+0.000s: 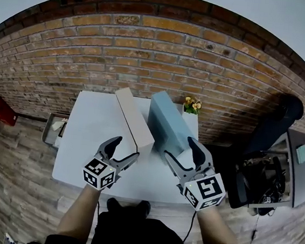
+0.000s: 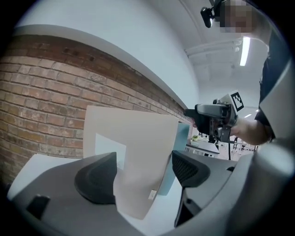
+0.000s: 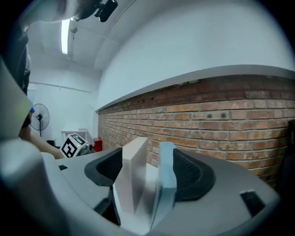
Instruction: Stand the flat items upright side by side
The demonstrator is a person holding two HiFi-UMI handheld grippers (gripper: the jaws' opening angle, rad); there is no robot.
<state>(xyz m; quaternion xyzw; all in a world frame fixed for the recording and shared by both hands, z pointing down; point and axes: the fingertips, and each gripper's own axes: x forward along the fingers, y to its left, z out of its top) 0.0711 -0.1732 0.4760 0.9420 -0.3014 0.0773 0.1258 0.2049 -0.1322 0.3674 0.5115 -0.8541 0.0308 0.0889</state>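
The beige box [image 1: 134, 117] and the blue box [image 1: 169, 120] were stood upright on the bench [image 1: 85, 139], blue at 3 o'clock of beige. The left gripper [image 1: 126, 148] and right gripper [image 1: 179, 147] were held with jaws apart, nothing clamped. Either box could be toppled if its 6 o'clock end were clipped by a jaw.

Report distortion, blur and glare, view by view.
Head view: sharp, but the fisheye bows the brick wall into an arc and the corners go black. Left gripper view: the ceiling light glares at top right, while the beige box is evenly lit. Right gripper view: the near blue box is smeared soft, but the wall beyond is crisp.
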